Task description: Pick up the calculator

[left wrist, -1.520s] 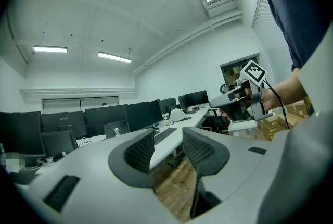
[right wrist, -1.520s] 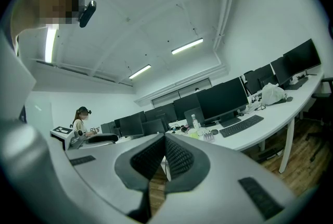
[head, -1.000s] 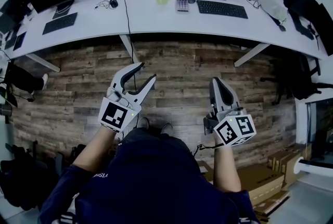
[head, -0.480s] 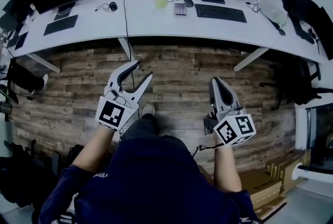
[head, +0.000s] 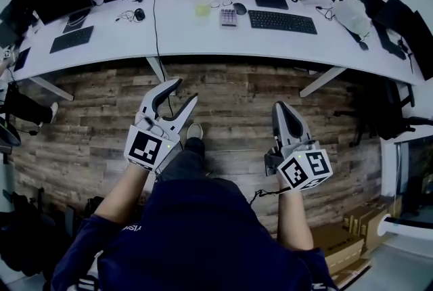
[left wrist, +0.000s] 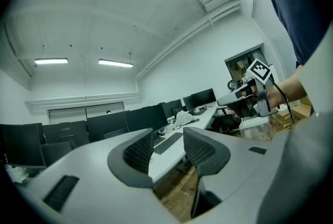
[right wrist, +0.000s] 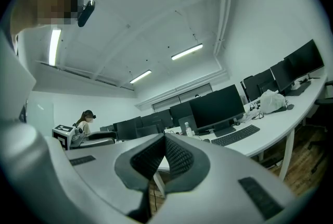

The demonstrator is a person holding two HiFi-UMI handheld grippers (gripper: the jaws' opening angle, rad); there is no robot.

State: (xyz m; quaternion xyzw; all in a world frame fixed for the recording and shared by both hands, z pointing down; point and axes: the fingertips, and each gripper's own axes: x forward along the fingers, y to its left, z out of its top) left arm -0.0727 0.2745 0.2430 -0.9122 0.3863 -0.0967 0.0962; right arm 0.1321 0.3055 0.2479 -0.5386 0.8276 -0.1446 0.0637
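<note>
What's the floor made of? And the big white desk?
The brown plank floor looks like wood, matt and a bit rough: you can see separate boards with mixed light and dark streaks. The long white curved desk has a smooth, plain top, probably laminate or painted board; the look alone can't settle which.

No writing can be read.
The left cube (head: 147, 149) and right cube (head: 306, 170) bear only black-and-white square patterns; the sleeve print (head: 132, 229) is too small.
</note>
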